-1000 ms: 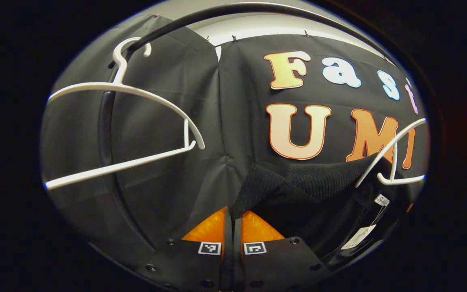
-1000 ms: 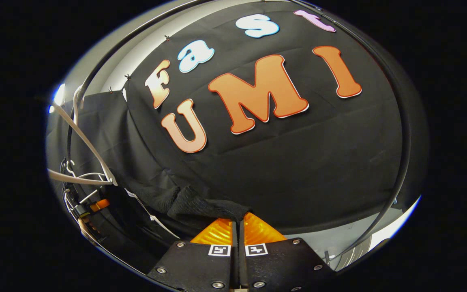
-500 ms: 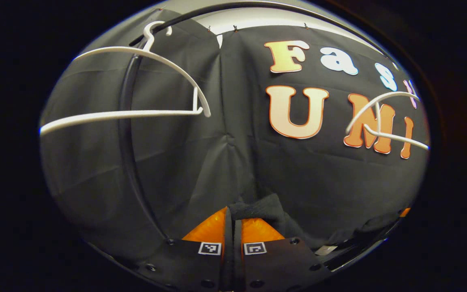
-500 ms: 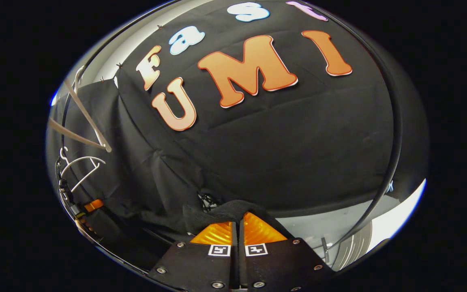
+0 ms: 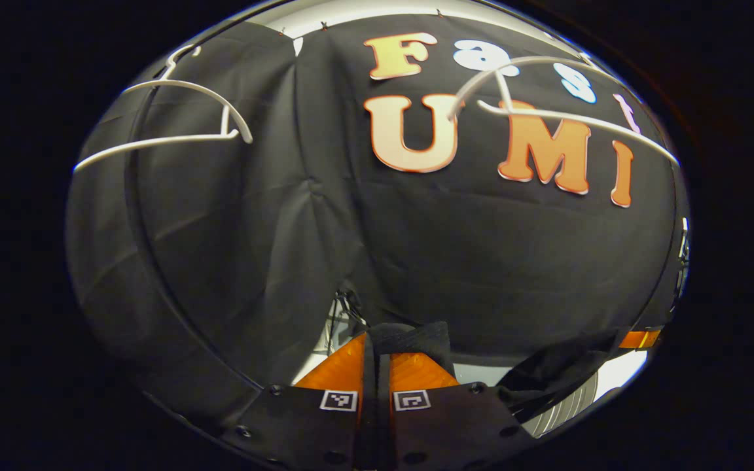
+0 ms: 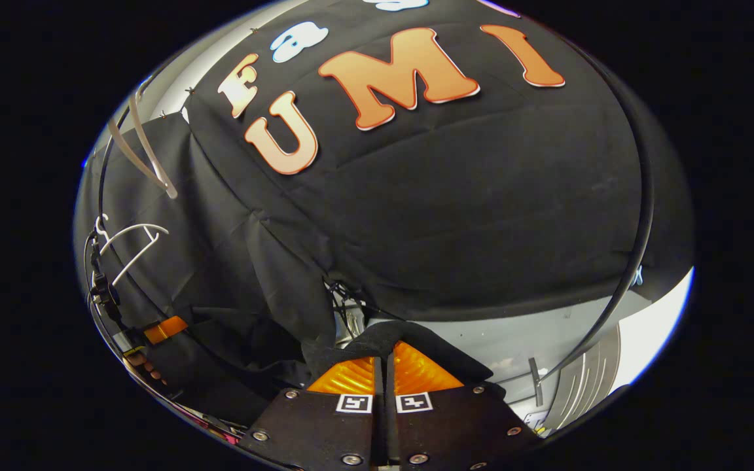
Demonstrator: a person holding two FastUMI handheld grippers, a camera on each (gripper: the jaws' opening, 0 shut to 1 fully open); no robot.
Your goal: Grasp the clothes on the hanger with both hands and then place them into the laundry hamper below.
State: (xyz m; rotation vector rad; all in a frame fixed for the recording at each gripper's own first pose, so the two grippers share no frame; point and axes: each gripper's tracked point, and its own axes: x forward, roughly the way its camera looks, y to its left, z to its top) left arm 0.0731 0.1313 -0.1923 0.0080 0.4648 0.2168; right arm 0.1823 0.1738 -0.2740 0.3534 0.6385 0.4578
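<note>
Right tongs [image 6: 383, 366] clamped on black garment [image 6: 377, 335]; two bare white hangers [image 6: 129, 242] upper left.

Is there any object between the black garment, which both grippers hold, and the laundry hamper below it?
That cannot be settled here: the hamper lies below what either view covers. The black garment is pinched in the left gripper and the right gripper, already clear of the white hangers. Nothing visible blocks it.
</note>
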